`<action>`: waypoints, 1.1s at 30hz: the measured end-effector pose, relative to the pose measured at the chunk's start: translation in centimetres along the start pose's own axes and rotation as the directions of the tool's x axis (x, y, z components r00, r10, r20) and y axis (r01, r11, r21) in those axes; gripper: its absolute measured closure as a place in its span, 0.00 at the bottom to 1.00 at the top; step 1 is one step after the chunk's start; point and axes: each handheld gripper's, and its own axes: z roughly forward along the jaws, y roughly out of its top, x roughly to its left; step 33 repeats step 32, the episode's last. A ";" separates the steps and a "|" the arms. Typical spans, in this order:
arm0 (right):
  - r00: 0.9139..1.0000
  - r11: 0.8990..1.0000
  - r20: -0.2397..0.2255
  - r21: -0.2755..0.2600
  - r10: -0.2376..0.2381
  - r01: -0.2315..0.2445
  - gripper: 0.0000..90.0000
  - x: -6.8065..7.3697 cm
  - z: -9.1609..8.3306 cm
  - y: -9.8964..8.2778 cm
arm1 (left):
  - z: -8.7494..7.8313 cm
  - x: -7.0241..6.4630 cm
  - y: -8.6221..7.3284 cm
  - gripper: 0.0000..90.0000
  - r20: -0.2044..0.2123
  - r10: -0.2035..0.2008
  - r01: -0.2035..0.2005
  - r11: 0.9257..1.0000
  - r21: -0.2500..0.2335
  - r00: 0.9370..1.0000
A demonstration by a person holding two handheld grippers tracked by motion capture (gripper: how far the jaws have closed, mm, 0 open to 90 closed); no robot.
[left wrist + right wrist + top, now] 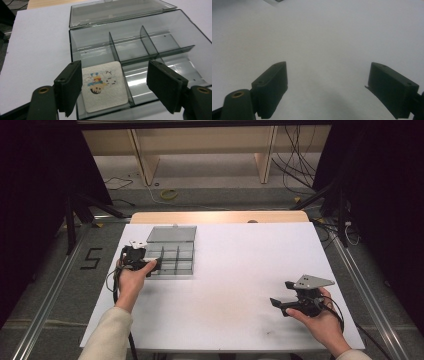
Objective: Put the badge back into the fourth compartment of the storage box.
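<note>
The square card [105, 87] lay flat in the near-left compartment of the clear compartment box [190, 27], with a small cartoon printed on its pale face. I judged it light, thin and a bit stiff, apt to slide on the slick plastic floor; an exposed edge looked the best place to take hold. My left gripper [117, 82] stood over it, jaws parted and touching nothing. My right gripper [328, 87] hung wide open above the bare white table [324, 37], well apart from the box.

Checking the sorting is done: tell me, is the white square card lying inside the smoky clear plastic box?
Yes: the white square card lies flat in a near compartment of the smoky clear plastic box.
</note>
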 end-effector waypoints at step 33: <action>1.000 1.000 -0.016 -0.009 -0.002 0.002 0.18 -0.1 -0.2 -0.1 | -6.1 -6.3 -5.5 0.28 0.231 0.294 -0.280 0.955 -0.093 0.927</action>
